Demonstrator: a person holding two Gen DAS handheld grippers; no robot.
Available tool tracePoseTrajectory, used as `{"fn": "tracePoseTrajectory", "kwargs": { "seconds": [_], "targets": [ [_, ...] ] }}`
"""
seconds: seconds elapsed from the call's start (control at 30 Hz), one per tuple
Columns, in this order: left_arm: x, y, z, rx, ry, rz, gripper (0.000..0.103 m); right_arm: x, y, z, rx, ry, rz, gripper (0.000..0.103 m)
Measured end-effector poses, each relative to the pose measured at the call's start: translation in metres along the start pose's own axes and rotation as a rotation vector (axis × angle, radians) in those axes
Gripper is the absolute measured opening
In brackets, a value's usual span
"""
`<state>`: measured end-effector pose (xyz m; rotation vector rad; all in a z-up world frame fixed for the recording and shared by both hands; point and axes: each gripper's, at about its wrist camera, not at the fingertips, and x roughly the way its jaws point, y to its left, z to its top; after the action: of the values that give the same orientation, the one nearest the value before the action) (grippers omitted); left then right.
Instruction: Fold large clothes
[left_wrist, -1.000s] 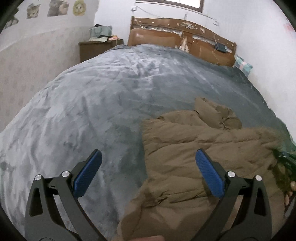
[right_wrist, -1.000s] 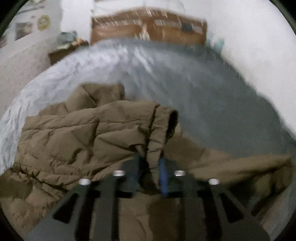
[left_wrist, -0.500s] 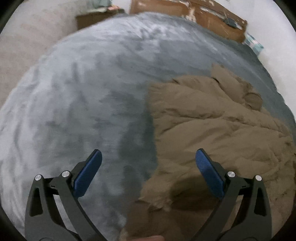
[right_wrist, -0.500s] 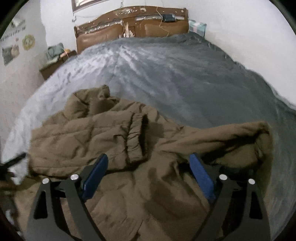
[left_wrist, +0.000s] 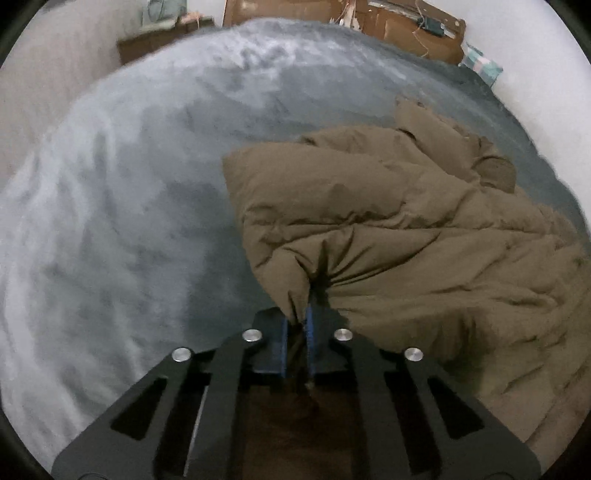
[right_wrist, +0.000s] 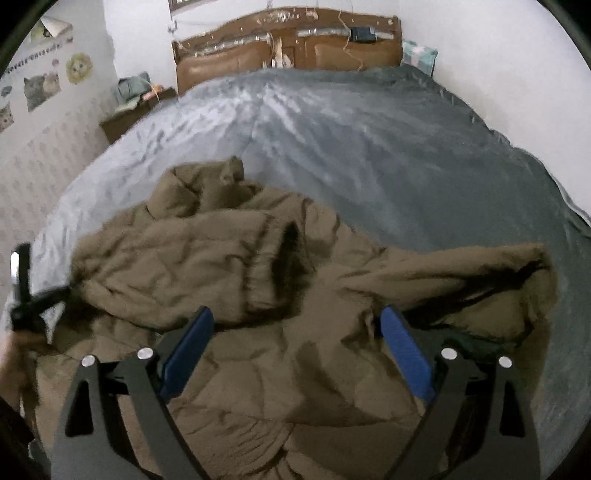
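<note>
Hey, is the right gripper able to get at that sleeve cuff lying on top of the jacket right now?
Probably yes. The right gripper is opening with nothing gripped, and the sleeve cuff lies just ahead on top of the jacket, uncovered. The left gripper pinches the far edge, clear of it.

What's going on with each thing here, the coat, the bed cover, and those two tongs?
Left tongs: shut, pinching an edge of the coat.
Right tongs: jaws opening, nothing gripped, over the coat.
Brown puffy coat: crumpled, unfolded, one sleeve stretched out.
Grey bed cover: spread over the bed, lightly wrinkled.
</note>
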<state>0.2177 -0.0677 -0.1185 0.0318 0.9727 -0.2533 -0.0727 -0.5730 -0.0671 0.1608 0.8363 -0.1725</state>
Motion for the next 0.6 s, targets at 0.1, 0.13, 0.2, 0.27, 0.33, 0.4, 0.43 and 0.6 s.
{"fn": "tracePoseTrajectory", "kwargs": {
  "seconds": [0.1,0.13,0.2,0.27,0.33,0.4,0.43,0.6],
  "targets": [
    [-0.019,0.005,0.006,0.035,-0.068,0.123,0.004,0.012,0.001,-0.003,-0.002,0.016,-0.017,0.092],
    [-0.027,0.003,0.007,0.063,-0.101,0.183,0.004,0.014,0.002,-0.003,-0.007,0.014,-0.026,0.092],
    [-0.044,0.009,0.012,0.076,-0.168,0.277,0.004,0.015,0.004,-0.002,-0.011,0.009,-0.027,0.092],
    [-0.055,0.012,0.015,0.106,-0.207,0.319,0.004,0.017,0.008,0.000,-0.007,0.000,-0.025,0.092],
    [-0.062,0.019,0.015,0.100,-0.230,0.269,0.010,0.018,0.013,0.001,-0.003,-0.012,0.005,0.092],
    [-0.066,0.029,0.012,0.037,-0.237,0.209,0.035,0.026,0.020,0.004,0.021,-0.003,0.056,0.092],
    [-0.067,0.030,0.013,0.019,-0.225,0.183,0.048,0.028,0.024,0.006,0.026,-0.002,0.076,0.092],
    [-0.080,0.046,0.014,-0.087,-0.254,0.136,0.091,0.063,0.060,0.027,0.007,0.004,0.098,0.092]
  ]
}}
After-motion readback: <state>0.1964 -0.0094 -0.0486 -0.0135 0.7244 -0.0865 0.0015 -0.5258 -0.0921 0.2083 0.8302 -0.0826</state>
